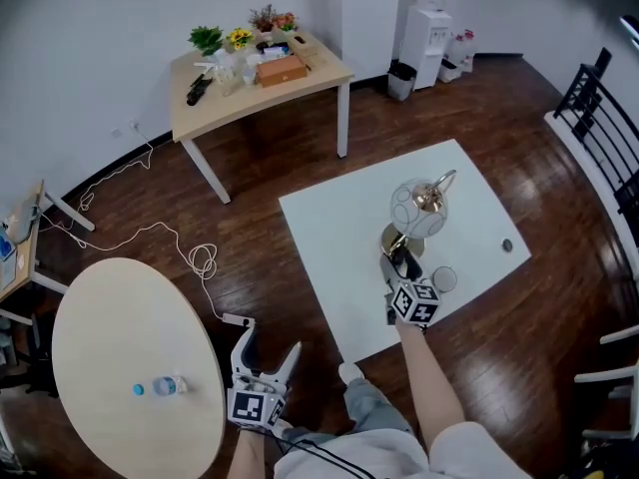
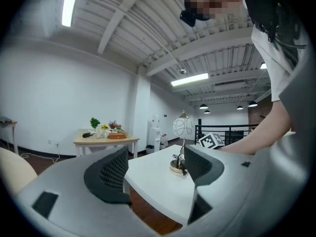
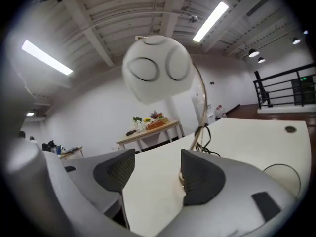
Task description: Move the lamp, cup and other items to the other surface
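**Lamp on white table, both grippers open**

Head view: lamp [image 1: 419,213] stood upright on the white table [image 1: 329,233]. Right gripper [image 1: 403,266] was at the lamp's base. Left gripper [image 1: 266,363] was over the wood floor [image 1: 250,198], between the white table and the round table [image 1: 120,347]. A bottle [image 1: 167,386] lay on the round table.

Left gripper view: jaws apart, nothing between them, lamp well beyond.

Right gripper view: jaws apart, not clamped. The lamp base sat just beside the right-hand jaw, partly hidden behind it.

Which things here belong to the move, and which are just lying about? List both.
Job: lamp, cup, likely bottle, white table, round table.
Lying about: plants, box, floor cable, water dispenser.
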A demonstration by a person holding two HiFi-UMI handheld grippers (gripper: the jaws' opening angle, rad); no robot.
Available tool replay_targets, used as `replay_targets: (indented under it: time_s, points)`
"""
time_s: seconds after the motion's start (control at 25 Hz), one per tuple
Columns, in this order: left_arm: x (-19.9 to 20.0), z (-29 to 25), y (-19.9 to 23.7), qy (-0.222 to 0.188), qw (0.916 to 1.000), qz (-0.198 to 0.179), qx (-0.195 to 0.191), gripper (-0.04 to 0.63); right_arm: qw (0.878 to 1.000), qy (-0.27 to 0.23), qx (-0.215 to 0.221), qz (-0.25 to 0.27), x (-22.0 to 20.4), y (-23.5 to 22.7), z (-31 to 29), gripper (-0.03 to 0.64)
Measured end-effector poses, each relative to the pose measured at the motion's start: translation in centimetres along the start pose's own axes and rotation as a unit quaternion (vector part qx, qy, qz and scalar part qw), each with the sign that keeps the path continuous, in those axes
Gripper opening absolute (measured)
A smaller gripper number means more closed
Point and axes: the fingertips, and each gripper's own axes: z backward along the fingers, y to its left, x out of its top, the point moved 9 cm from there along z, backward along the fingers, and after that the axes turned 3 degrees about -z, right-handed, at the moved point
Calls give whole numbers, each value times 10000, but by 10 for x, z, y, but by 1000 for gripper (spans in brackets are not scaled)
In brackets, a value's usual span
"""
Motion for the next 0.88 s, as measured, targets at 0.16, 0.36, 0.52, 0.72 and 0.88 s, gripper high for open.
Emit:
replay_targets:
  time_s: [0.16, 0.36, 0.52, 0.72, 0.88]
  points:
    - [12, 30, 1, -144, 9998, -6, 153, 350, 9938, -158, 719, 828, 5, 70, 39, 318]
    - [26, 82, 17, -426, 9976, 3, 549, 350, 9725, -582, 1866, 1264, 9, 175, 89, 403]
    - [36, 125, 28, -590, 9934, -97, 975, 351, 9441, -909, 2801, 1482, 8, 243, 121, 403]
    - [46, 189, 44, -612, 9847, -120, 1624, 351, 9183, -930, 3558, 1464, -5, 315, 157, 403]
    - [48, 236, 51, -598, 9751, -131, 2131, 351, 9021, -826, 3950, 1530, -14, 357, 175, 403]
